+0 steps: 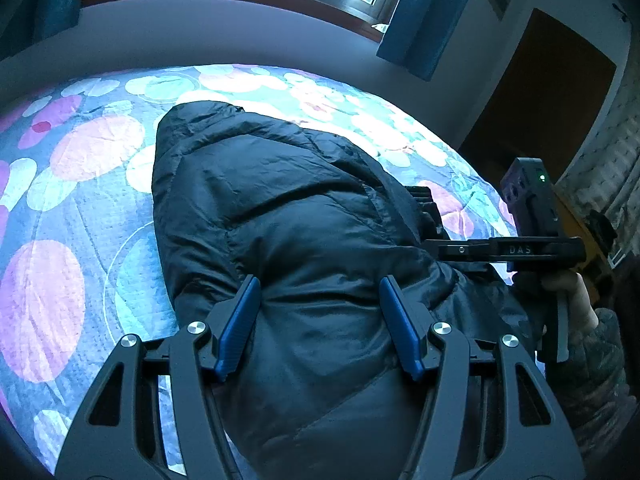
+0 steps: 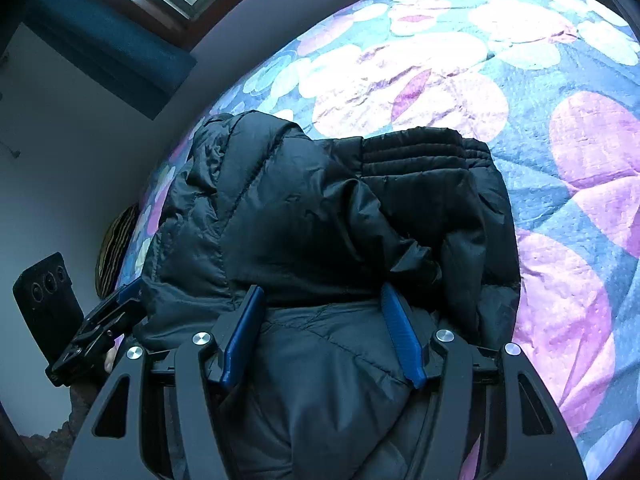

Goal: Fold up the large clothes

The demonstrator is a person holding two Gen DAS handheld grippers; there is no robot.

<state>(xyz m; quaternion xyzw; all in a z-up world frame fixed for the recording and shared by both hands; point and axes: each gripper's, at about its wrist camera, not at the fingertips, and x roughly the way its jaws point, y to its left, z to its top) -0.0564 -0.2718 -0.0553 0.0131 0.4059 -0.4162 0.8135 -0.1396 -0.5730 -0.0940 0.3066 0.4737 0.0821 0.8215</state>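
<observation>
Surface: bed under a quilted bedspread with pink and pale circles [image 1: 80, 208].
Jacket: black puffy padded jacket [image 1: 280, 208], bundled on it.
Left gripper [image 1: 320, 292]: half-spread, blue pads [image 1: 240, 320] flanking jacket; grip unclear.
Right gripper [image 2: 322, 300]: likewise.

Each black hand-held gripper [image 1: 320, 292] has blue ribbed pads [image 1: 240, 320] and silver round screws [image 1: 199, 327]. The right hand-held gripper [image 1: 436, 216] reads "DAS". A mottled grey-green knitted sleeve [image 1: 596, 364] covers the wrist.
</observation>
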